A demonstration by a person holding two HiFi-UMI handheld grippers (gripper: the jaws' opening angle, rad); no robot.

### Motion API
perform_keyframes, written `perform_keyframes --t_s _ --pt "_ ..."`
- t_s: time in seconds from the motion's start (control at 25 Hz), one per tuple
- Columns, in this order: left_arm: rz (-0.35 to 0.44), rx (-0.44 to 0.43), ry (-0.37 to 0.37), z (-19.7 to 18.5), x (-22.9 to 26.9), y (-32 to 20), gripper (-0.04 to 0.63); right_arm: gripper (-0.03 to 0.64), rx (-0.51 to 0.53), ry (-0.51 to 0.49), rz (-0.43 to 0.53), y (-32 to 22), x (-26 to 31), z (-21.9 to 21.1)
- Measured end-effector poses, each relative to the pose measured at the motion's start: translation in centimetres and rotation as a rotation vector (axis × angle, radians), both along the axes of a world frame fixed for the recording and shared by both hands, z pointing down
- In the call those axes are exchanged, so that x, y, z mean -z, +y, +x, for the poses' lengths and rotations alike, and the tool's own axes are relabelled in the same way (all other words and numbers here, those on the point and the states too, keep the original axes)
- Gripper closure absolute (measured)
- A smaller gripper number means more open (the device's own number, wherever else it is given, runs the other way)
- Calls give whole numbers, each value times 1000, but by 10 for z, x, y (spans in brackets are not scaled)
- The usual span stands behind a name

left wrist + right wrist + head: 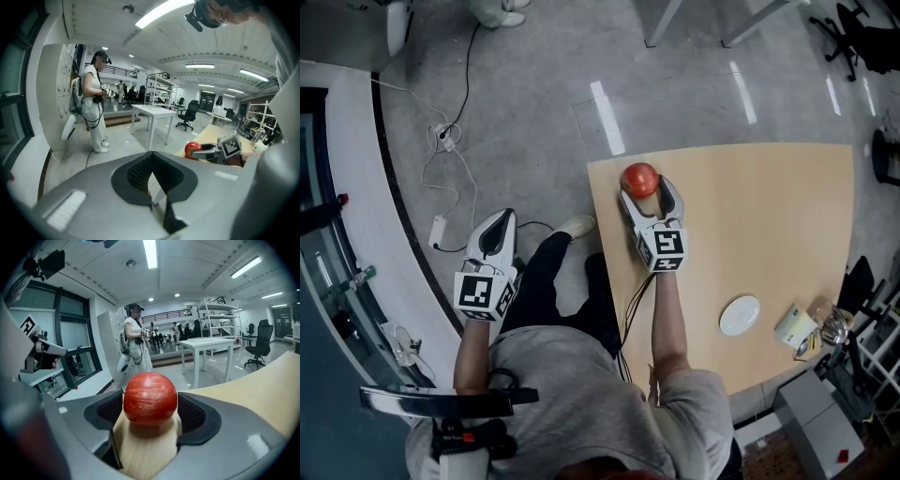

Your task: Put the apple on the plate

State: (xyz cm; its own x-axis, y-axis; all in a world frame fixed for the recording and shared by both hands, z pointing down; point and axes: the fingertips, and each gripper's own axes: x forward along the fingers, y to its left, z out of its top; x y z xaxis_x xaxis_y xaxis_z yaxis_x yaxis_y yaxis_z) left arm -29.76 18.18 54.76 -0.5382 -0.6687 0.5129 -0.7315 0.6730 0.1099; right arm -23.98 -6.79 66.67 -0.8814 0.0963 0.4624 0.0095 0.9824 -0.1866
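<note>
A red apple (640, 179) sits near the far left corner of the light wooden table (769, 216). My right gripper (650, 194) reaches over the table with the apple between its fingertips. In the right gripper view the apple (150, 397) fills the gap of the right gripper (150, 405), both pads against its sides, its underside on the wood. A small white plate (739, 315) lies on the table nearer to me, to the right. My left gripper (499, 225) hangs off the table's left side over the floor, shut and empty (151, 180). From there the apple (192, 149) shows at right.
A cream box (795, 328) and a shiny glass item (834, 328) stand at the table's near right edge. Cables and a power strip (445, 139) lie on the grey floor at left. A person in white (93, 103) stands beyond, near a white table (150, 112).
</note>
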Motion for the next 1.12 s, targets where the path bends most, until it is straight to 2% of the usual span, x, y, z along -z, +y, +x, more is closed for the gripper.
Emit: perform_keyframes --t_s 0.24,0.64,1.12 --pt "5 -9 -1 0 1 -4 575 269 -5 0 2 -1 -1 1" --pt "9 -17 -8 -2 5 -5 575 275 -1 -11 -3 0 2 0" --pt "36 -58 -29 -3 19 -20 575 276 -25 -56 0 -4 33 7"
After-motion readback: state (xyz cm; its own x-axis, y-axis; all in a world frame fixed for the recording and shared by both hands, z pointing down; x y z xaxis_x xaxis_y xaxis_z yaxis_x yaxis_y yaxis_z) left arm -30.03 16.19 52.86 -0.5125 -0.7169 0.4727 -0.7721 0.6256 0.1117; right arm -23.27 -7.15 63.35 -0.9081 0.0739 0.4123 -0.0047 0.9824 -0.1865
